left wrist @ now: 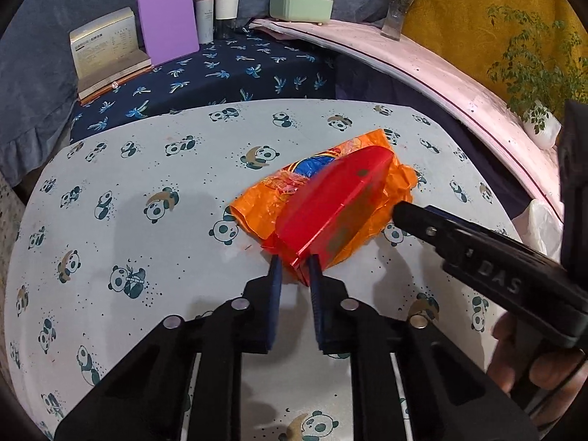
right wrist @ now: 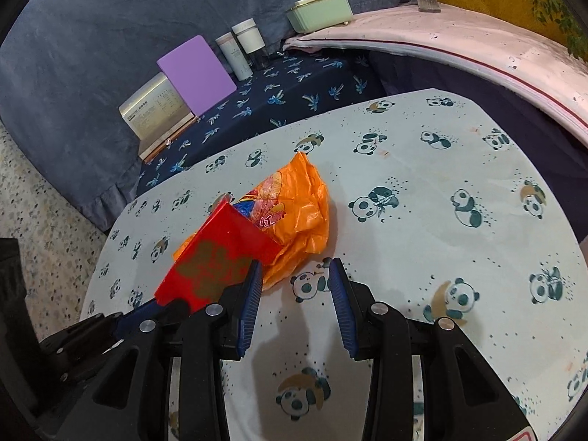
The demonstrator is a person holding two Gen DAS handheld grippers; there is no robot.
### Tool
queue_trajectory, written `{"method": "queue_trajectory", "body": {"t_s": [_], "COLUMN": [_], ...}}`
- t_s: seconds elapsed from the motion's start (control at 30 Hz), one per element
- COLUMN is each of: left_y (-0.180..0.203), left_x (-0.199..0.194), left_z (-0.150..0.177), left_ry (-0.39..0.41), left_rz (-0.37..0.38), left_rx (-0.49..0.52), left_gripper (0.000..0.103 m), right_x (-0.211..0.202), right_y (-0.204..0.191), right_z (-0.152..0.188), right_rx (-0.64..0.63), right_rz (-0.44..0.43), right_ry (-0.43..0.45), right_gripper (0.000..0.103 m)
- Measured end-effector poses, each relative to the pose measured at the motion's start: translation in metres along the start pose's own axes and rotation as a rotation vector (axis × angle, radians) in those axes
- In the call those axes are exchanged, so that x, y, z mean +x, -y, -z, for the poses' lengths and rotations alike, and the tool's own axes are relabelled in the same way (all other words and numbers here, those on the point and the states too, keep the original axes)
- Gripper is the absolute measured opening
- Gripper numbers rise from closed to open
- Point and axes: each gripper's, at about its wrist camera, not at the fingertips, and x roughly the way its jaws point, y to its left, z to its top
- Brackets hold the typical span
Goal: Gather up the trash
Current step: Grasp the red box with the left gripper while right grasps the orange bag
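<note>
On the panda-print counter (left wrist: 147, 183), the left claw (left wrist: 294, 262) is closed on the corner of a glossy red foil packet (left wrist: 330, 198), tilting it above a crinkled orange plastic bag (right wrist: 301, 217), probably to tuck it in. Beside the bag, the right claw (right wrist: 296, 279) gapes wide, empty.

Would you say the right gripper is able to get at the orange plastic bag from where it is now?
Probably yes: the right gripper is open, and the orange plastic bag lies just ahead, its near side not covered by the red packet.
</note>
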Motion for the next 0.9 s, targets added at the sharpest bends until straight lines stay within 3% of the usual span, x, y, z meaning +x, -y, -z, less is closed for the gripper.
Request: {"method": "queue_trajectory", "body": {"t_s": [0.47,0.53,0.57,0.6,0.9], "left_y": [-0.01,-0.011,-0.012,-0.011,0.013], "left_x": [-0.01,-0.011,-0.011,-0.011,-0.026], "left_z": [-0.004,-0.005,-0.005,-0.006,-0.007], "left_ry": [0.016,0.018,0.019,0.019,0.032], "left_rz": [0.014,0.013,0.011,0.01,0.022], "left_rx": [-0.044,-0.052,-0.053,-0.054,-0.025], "left_gripper": [0.003,0.003,0.003,0.003,0.0], "right_x": [0.026,0.032,0.034,0.036,-0.015], "right_y": [0.003,0.003,0.002,0.001,0.008], "right_z": [-0.023,-0.025,-0.025,-0.025,-0.015], "right_rx": [0.035,0.037,0.034,0.031,0.042], "right_rz": [-0.025,-0.031,-0.035,-0.039,-0.017], "right_ry": [0.015,0.002,-0.002,-0.008,0.084], "right_gripper": [0.044,0.033,0.019,0.016,0.012]}}
